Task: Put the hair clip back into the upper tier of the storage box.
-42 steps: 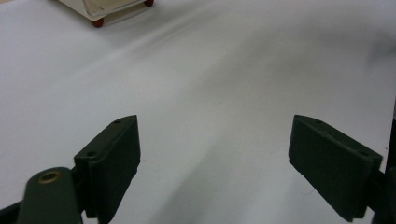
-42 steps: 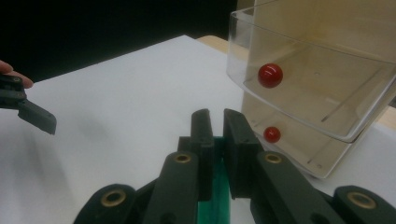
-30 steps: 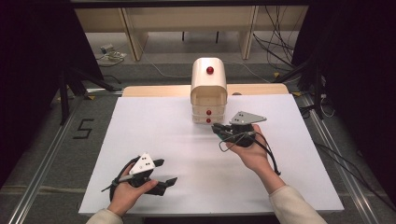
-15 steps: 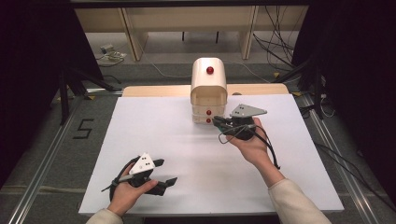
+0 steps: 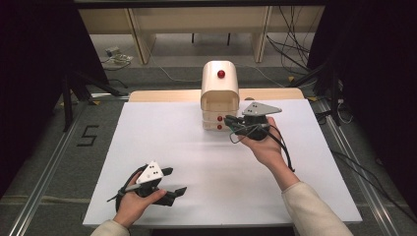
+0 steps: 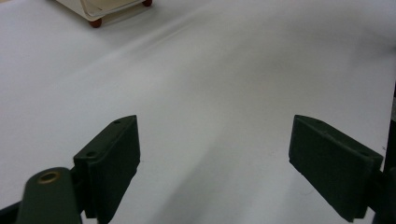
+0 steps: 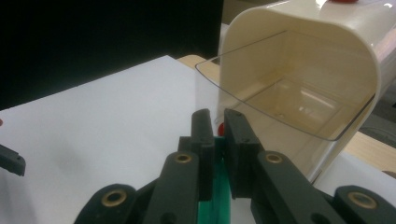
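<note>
Left tool [image 5: 169, 183] wide open; right tool [image 5: 230, 123] nearly closed, jaws forward.

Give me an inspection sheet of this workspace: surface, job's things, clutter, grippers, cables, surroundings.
Surface: white table top, bare apart from the items below.
Job's things: cream drawer box with red knobs at the far middle; its clear top drawer looks empty.
Clutter: nothing seen.
Grippers: left hand-held gripper near the front edge, jaws wide apart, holding nothing; right hand-held gripper at the box's lower front, jaws nearly together around a red knob; contact cannot be told.
Cables: a black cable trails from the right gripper along the hand.
Surroundings: wooden shelf frame behind, loose cables on the floor, a "5" marked on the floor.
</note>
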Demonstrator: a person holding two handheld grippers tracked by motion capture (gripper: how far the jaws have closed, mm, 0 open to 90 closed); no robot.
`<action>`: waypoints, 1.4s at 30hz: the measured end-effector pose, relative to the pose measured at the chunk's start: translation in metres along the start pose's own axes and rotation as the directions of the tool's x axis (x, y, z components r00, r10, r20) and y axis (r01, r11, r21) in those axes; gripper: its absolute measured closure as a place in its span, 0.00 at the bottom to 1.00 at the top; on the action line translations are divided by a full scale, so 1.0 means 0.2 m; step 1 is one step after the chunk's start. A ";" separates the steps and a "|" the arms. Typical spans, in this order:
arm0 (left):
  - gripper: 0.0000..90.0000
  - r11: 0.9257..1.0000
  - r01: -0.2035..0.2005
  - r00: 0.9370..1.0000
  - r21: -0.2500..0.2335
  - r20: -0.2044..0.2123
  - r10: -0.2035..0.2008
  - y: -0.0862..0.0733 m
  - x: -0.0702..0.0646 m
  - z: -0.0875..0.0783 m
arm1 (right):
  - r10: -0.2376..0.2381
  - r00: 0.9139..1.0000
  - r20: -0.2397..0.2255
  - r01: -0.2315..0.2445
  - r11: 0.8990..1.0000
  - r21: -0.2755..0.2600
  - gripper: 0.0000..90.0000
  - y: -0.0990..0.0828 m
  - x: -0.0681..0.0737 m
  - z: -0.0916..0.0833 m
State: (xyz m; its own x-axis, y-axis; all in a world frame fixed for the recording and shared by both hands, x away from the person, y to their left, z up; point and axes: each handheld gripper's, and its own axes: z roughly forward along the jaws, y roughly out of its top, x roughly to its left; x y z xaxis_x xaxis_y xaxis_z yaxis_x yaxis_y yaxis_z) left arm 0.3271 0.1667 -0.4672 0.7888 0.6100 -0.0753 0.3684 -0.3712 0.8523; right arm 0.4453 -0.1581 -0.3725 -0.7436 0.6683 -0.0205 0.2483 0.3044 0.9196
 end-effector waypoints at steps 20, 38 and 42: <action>0.18 1.000 0.006 1.000 -0.003 0.000 -0.006 0.00 0.00 0.00 | 0.002 1.000 0.011 -0.002 1.000 0.000 0.93 0.08 -0.03 0.04; 0.18 1.000 0.010 1.000 -0.007 0.000 -0.010 0.00 0.00 0.00 | 0.005 1.000 0.024 -0.005 1.000 -0.004 0.93 0.15 -0.07 0.07; 0.18 1.000 0.009 1.000 -0.007 0.001 -0.009 0.00 0.00 0.00 | 0.008 1.000 0.029 -0.008 1.000 -0.004 0.93 0.16 -0.08 0.08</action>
State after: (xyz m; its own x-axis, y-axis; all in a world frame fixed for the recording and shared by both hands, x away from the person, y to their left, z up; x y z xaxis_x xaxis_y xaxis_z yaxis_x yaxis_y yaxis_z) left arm 0.3271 0.1667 -0.4669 0.7858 0.6127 -0.0840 0.3724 -0.3605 0.8552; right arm 0.4756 -0.1486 -0.3484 -0.7235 0.6899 -0.0243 0.2516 0.2963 0.9213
